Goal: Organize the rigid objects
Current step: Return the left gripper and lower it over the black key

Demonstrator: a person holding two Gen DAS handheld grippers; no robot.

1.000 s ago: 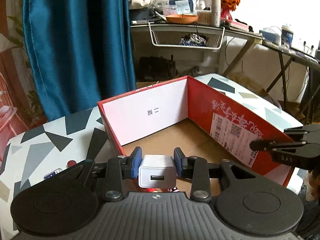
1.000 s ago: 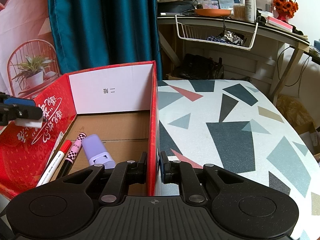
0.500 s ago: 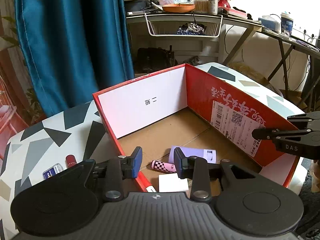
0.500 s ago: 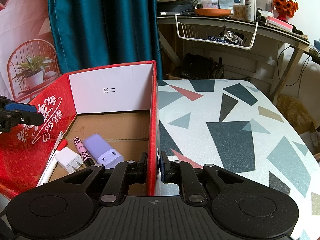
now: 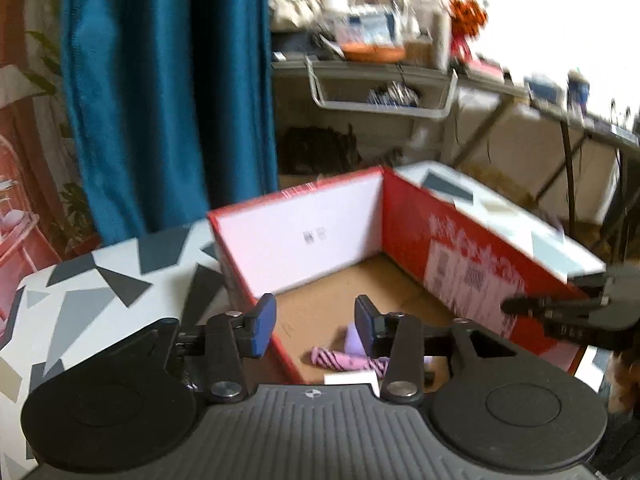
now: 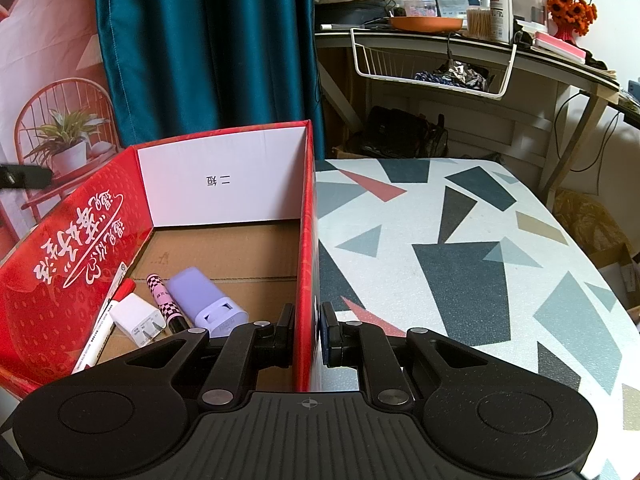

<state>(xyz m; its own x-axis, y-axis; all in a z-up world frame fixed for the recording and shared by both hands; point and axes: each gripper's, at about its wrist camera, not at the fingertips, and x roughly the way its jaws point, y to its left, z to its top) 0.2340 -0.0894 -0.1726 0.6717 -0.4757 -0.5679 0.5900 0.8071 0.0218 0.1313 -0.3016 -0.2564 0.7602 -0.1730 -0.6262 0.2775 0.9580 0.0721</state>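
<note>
Right tool (image 6: pixel 308 334): fingers drawn narrow, clamped on the near end of the right wall of the open red cardboard box (image 6: pixel 306 240), one pad inside, one outside. Left tool (image 5: pixel 315 326): fingers spread wide, holding nothing, poised above the box's near left corner; this view is motion-blurred and detail is poor. On the box floor, near the left wall, lie a white plug-in charger cube (image 6: pixel 136 318), a pink chequered tube (image 6: pixel 164 304), a lilac rounded charger block (image 6: pixel 206 300) and a red-capped white marker pen (image 6: pixel 106 320), the marker partly hidden by the charger cube. The box stands on a white desk with grey triangle pattern (image 6: pixel 460 248). Beyond hangs a teal curtain (image 6: pixel 204 48).
</note>
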